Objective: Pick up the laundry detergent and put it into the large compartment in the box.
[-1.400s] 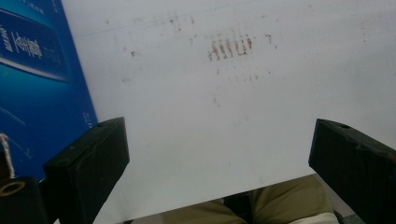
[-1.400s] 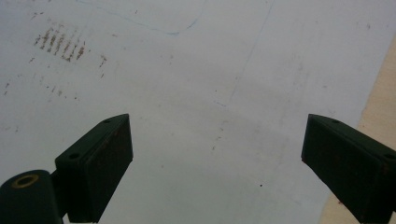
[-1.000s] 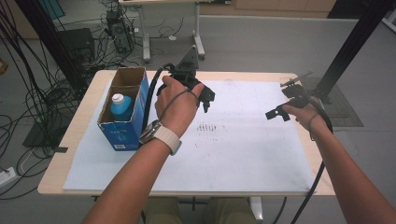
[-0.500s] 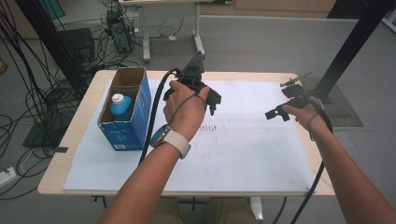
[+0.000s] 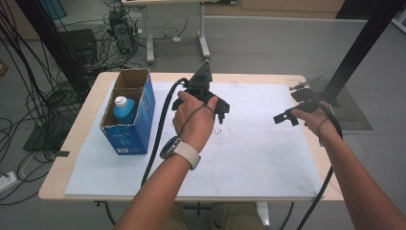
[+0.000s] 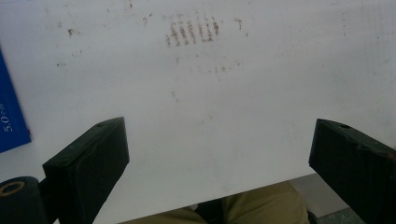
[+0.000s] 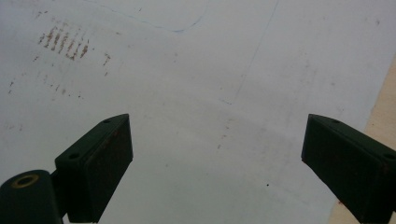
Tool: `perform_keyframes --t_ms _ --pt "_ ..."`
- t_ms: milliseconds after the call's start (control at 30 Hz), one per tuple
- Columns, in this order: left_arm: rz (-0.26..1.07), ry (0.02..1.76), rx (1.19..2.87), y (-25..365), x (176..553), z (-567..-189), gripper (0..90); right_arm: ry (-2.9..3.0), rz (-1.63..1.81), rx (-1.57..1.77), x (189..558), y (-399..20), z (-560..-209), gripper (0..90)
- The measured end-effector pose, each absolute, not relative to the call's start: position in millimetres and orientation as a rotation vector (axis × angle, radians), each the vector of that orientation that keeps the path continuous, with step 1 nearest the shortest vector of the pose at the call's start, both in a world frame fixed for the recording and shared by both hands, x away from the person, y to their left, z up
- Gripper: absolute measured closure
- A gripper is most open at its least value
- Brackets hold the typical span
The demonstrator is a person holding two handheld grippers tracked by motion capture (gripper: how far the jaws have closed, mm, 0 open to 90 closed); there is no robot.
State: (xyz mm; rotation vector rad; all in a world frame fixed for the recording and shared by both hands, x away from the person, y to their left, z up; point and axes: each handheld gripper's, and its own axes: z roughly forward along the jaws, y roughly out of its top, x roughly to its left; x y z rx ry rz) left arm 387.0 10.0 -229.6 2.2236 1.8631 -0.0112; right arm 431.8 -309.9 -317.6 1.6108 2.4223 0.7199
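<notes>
My left gripper (image 5: 221, 111) hangs over the white sheet (image 5: 249, 153) near the middle of the table, held from above by the left hand. In the left gripper view its jaws (image 6: 219, 168) stand wide open over bare sheet with nothing between them. My right gripper (image 5: 283, 117) sits over the sheet's right side. Its jaws (image 7: 219, 163) are also wide open and hold nothing. A blue cardboard box (image 5: 136, 132) stands at the table's left with a blue bottle (image 5: 124, 109) with a white cap upright in its near compartment.
Rust-coloured smudge marks (image 6: 191, 32) (image 7: 65, 42) dot the sheet's middle. The box's blue corner (image 6: 9, 121) lies left of the left jaw. The bare wooden table edge (image 7: 383, 112) runs just right of the right gripper. Cables (image 5: 158, 134) trail from both grippers; a black post (image 5: 359, 43) rises at the back right.
The left hand and its gripper have moved to the right, away from the box and toward the table's middle. The right gripper has stayed in place.
</notes>
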Motion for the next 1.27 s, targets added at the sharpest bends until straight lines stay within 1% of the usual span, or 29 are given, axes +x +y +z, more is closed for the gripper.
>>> perform_keyframes --t_ms 267,1267 --pt "-0.035 1.863 2.209 11.6 384.9 -233.9 5.2 2.423 0.718 1.607 431.3 -307.0 -315.1 8.7" --pt "-0.050 1.862 2.190 15.7 387.7 -233.8 5.2 2.431 0.715 1.589 431.7 -305.7 -316.2 8.7"
